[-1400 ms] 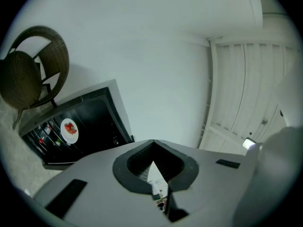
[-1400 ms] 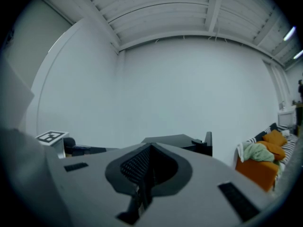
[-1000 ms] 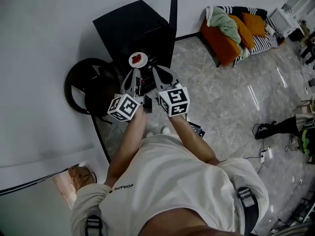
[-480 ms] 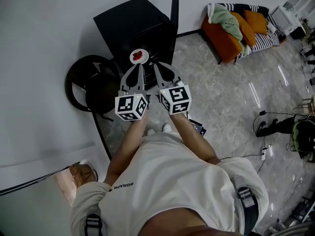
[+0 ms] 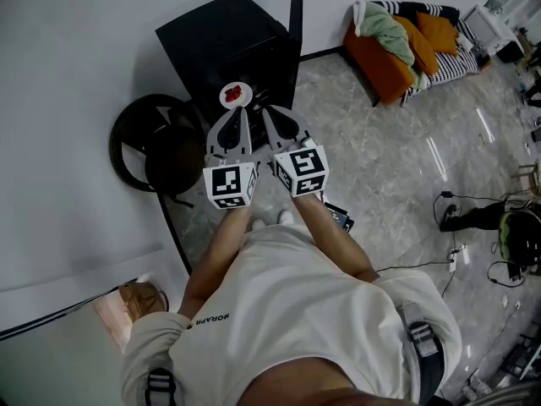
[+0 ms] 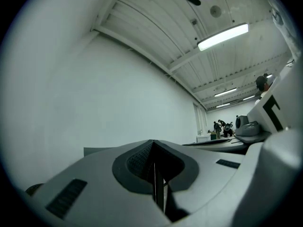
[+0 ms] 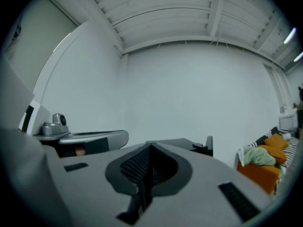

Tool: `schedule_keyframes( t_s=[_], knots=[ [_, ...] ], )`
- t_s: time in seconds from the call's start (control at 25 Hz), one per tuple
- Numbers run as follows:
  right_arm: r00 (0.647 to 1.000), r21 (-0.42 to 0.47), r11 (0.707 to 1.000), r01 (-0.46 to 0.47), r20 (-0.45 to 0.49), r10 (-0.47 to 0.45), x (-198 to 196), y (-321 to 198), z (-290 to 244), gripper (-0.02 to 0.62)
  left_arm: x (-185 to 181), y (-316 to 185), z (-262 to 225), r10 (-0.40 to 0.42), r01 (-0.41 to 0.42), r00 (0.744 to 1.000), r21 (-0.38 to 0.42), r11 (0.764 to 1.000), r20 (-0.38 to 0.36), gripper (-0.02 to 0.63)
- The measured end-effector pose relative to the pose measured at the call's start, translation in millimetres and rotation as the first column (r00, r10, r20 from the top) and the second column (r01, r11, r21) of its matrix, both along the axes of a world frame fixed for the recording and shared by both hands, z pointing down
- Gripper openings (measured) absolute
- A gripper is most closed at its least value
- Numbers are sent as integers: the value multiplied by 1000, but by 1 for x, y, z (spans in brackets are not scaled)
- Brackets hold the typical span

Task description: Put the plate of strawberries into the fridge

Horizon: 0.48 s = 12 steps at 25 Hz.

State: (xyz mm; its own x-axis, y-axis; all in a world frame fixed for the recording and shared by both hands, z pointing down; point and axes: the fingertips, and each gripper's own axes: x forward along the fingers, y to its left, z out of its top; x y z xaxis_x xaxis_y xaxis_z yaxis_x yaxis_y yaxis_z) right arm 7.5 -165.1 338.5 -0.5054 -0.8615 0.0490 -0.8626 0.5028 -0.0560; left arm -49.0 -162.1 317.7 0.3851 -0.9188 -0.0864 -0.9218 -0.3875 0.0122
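A small white plate of red strawberries (image 5: 236, 95) sits at the front of the black fridge (image 5: 224, 41), whose door (image 5: 296, 15) stands open on the right. Both grippers point at the plate from just short of it. The left gripper (image 5: 243, 113) has its tips right below the plate, and I cannot tell whether they touch it. The right gripper (image 5: 267, 113) is beside it to the right. In the left gripper view the left gripper (image 6: 154, 167) is shut with nothing between its pads. The right gripper (image 7: 144, 174) is shut too. Neither gripper view shows the plate.
A black round chair (image 5: 156, 155) stands left of the fridge against the white wall. An orange sofa (image 5: 393, 57) with cushions is at the back right. A dark flat object (image 5: 338, 221) lies on the marble floor by my feet, and cables (image 5: 473, 218) lie at the right.
The left gripper has swung right and straightened, so it now lies parallel to the right gripper. Both have edged forward toward the plate. The plate has stayed by the fridge.
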Motion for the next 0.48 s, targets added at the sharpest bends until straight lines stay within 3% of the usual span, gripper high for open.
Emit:
schedule_keyframes(
  t_s=[0.48],
  knots=[
    [1000, 34, 999, -14, 19, 14, 6, 1, -1, 12, 8, 3, 10, 1, 0, 997, -1, 1000, 74, 0]
  ],
)
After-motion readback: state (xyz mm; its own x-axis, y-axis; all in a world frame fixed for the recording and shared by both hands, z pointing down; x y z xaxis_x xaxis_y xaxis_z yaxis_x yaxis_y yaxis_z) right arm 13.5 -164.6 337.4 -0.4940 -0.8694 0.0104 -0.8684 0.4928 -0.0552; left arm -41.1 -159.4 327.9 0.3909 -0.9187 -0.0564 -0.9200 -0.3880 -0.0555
